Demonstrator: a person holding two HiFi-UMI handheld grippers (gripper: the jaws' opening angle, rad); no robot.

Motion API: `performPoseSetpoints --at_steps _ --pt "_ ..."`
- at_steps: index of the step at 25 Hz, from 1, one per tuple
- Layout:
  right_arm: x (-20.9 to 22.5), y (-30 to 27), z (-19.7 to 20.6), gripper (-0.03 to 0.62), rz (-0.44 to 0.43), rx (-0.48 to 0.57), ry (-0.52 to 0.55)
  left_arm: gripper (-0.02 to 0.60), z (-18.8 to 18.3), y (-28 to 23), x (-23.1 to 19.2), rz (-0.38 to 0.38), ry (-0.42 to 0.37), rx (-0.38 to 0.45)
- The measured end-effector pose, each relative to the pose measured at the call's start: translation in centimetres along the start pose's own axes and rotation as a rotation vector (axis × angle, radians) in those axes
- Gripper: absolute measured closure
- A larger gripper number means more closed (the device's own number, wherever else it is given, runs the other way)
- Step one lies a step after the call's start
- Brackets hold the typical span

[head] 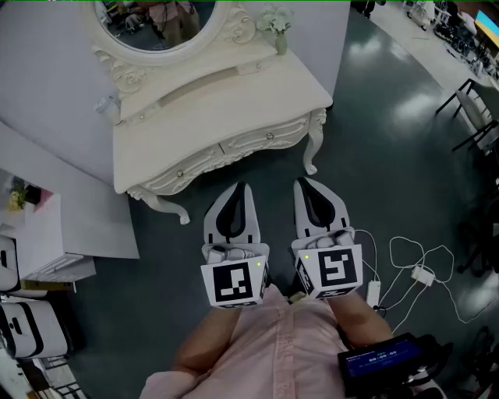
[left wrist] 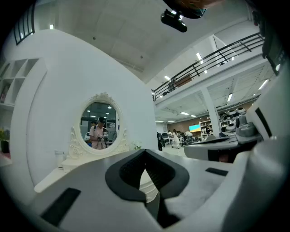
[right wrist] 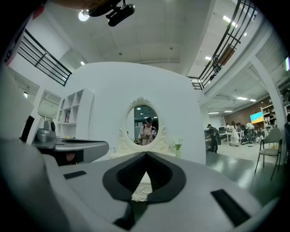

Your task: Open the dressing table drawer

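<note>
- Upper centre of the head view: cream-white carved dressing table [head: 234, 93]. Its oval mirror [head: 156, 31] is cut off by the top edge.
- Two closed drawer fronts [head: 265, 140] along its scalloped front, one tiny knob each.
- Dark glossy floor [head: 374, 117], with white cables [head: 413, 269] lower right.
- Two grippers, lower centre, apart from the table: left gripper [head: 240, 187] and right gripper [head: 302, 183]. Both have jaws pressed together with nothing between them.

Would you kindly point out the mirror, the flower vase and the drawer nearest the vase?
mirror [head: 156, 23], head view, its glass.
flower vase [head: 281, 44], head view, its body.
drawer [head: 269, 139], head view, front by knob.
</note>
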State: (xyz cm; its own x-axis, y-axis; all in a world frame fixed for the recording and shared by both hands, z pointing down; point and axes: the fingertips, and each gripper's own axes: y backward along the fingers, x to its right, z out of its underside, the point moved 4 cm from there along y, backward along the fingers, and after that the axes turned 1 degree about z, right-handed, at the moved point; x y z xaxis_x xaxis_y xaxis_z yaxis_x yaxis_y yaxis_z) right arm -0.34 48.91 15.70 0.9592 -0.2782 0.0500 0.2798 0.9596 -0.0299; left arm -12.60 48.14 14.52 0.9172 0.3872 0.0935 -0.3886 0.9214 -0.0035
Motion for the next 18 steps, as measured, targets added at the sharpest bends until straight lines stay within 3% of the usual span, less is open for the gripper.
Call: performPoseSetpoints --at_steps 18 --pt "5.6 0.7 0.7 0.574 -0.032 -0.004 -0.050 0.560 0.1 -2.3 5.0 -0.023 -0.002 -0.015"
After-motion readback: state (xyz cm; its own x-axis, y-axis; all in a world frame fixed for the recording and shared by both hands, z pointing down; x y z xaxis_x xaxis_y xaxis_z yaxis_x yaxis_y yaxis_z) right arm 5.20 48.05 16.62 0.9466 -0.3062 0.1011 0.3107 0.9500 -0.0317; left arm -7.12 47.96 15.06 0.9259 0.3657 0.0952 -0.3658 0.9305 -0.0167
